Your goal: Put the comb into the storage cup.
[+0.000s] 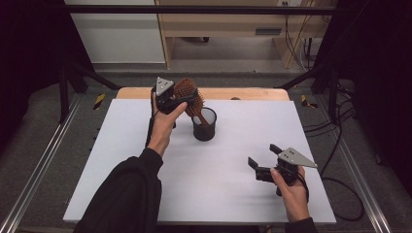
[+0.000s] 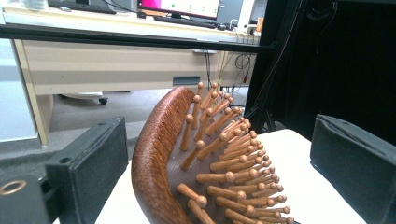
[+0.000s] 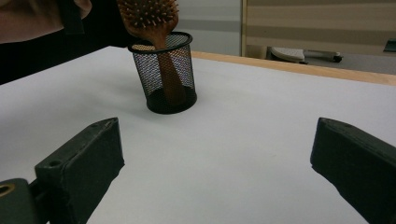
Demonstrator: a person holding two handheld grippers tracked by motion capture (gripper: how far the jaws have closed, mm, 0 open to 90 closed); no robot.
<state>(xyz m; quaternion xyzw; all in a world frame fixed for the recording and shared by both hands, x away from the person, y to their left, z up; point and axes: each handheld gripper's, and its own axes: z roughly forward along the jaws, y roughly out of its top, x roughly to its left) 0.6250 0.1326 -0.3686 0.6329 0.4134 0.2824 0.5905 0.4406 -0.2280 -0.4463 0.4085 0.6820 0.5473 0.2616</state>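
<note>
A brown wooden hairbrush (image 1: pixel 188 94) stands handle-down in a black mesh cup (image 1: pixel 204 124) at the back middle of the white board, its head leaning left over the rim. My left gripper (image 1: pixel 180 97) is raised at the brush head. In the left gripper view the bristled head (image 2: pixel 205 158) sits between the jaws, which stand wide apart with a gap on each side. My right gripper (image 1: pixel 263 154) rests low at the front right, open and holding nothing. It looks across the board at the cup (image 3: pixel 163 74) and brush (image 3: pixel 149 16).
The white board (image 1: pixel 145 184) covers a wooden table whose edge (image 1: pixel 252 93) shows at the back. Black frame bars and cables run along both sides. A desk and cabinets stand beyond the table.
</note>
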